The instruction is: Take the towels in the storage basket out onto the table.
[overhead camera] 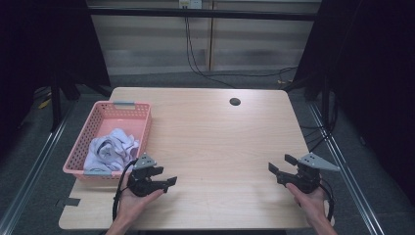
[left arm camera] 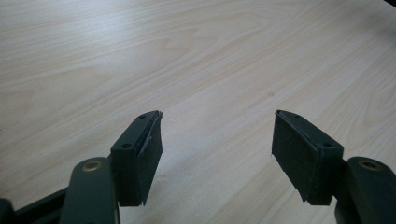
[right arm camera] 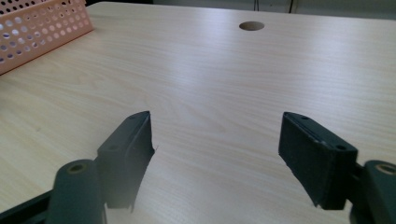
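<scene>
Wood grain runs across the pale table (overhead camera: 215,147) in the high view, and a pink basket (overhead camera: 100,113) sits at its left edge. White cloth (overhead camera: 113,149) lies bunched in the near half of the basket, below its rim. The left gripper (overhead camera: 164,177) rests in an upturned hand (overhead camera: 132,200) just beside the basket's near right corner, its fingers standing wide with nothing between them and pointing away from the basket. The right gripper (overhead camera: 282,164) is well apart from the basket, near the table's opposite edge, held in the other hand (overhead camera: 309,198); its fingers are also spread wide and empty, pointing back toward the basket's side. A round hole (overhead camera: 235,102) in the table lies far from the basket, toward the far edge.

In the left gripper view, the left gripper (left arm camera: 217,140) shows two black fingers (left arm camera: 140,154) set wide apart over bare wood, holding nothing.

In the right gripper view, the right gripper (right arm camera: 217,144) likewise has its fingers (right arm camera: 313,158) wide open above bare table. The basket (right arm camera: 32,32) appears at the upper left, well apart from the fingers, with its perforated wall facing them. The round hole (right arm camera: 251,25) sits far to the right of the basket, near the table's far edge.
</scene>
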The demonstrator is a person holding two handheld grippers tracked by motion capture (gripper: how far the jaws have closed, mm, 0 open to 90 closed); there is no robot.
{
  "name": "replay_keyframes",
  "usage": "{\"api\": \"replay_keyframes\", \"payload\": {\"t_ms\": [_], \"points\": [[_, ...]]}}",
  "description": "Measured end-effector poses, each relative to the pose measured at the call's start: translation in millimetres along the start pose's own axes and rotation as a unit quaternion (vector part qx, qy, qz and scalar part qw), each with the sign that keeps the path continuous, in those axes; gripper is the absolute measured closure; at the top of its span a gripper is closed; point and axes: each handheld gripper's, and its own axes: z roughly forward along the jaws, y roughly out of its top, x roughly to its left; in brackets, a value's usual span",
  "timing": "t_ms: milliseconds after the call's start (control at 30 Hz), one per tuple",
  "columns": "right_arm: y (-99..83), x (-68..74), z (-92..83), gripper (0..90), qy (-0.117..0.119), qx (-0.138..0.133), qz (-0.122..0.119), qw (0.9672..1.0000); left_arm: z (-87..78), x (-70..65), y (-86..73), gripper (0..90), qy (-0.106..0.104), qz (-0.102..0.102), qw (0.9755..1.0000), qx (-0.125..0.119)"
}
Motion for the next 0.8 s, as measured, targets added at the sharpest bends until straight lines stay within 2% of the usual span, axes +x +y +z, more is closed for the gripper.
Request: {"api": "replay_keyframes", "payload": {"t_ms": [100, 133, 200, 333, 400, 500, 533, 600, 633, 700, 733, 767, 800], "points": [[-0.3, -1.2, -0.1, 27.0, 0.003, 0.010, 0.006, 0.9999, 0.5, 0.8, 0.4, 33.2, 0.002, -0.002, 1.0000, 0.000], [-0.9, -3.3, -0.1, 27.2, 0.016, 0.023, 0.007, 0.9996, 0.2, 1.5, 0.8, 33.3, 0.003, -0.003, 1.0000, -0.001], [-0.5, -3.6, -1.0, 27.1, 0.022, 0.026, 0.007, 0.9994, -0.3, 1.6, 0.8, 33.2, 0.004, -0.002, 1.0000, -0.001], [-0.7, -2.0, -2.7, 25.1, 0.015, 0.033, -0.007, 0.9993, -1.2, 1.0, 1.5, 33.5, 0.008, -0.002, 1.0000, 0.002], [-0.7, -0.8, -3.6, 25.1, 0.023, 0.036, -0.004, 0.9991, -1.4, -0.4, 2.1, 33.5, 0.004, -0.003, 1.0000, 0.005], [0.8, 2.7, -6.3, 24.6, 0.024, 0.032, -0.013, 0.9991, -3.9, -2.7, 3.8, 32.9, 0.003, 0.000, 1.0000, 0.005], [0.6, 3.1, -6.5, 24.1, 0.026, 0.033, -0.013, 0.9990, -9.2, -6.0, 5.2, 32.4, 0.009, 0.014, 0.9999, -0.001], [0.4, 3.8, -5.7, 24.1, 0.036, 0.039, -0.013, 0.9985, -14.2, -6.7, 6.2, 34.9, -0.003, 0.014, 0.9999, -0.004], [0.4, 3.8, -4.9, 24.1, 0.039, 0.043, -0.014, 0.9982, -16.8, -6.6, 6.7, 34.9, -0.001, 0.016, 0.9999, -0.005], [0.6, 3.8, -4.3, 24.2, 0.043, 0.044, -0.013, 0.9980, -19.6, -5.6, 7.4, 34.7, -0.002, 0.011, 0.9999, -0.008], [0.9, 4.0, -4.4, 24.1, 0.044, 0.044, -0.014, 0.9979, -25.9, -1.6, 9.1, 34.8, -0.002, -0.001, 0.9999, -0.014], [1.1, 4.2, -4.4, 24.1, 0.045, 0.043, -0.015, 0.9979, -29.3, -0.4, 10.1, 35.2, 0.015, -0.007, 0.9997, -0.019], [0.9, 4.4, -4.5, 24.1, 0.047, 0.043, -0.016, 0.9978, -33.0, 2.2, 11.1, 35.3, 0.020, -0.014, 0.9993, -0.026]]}}
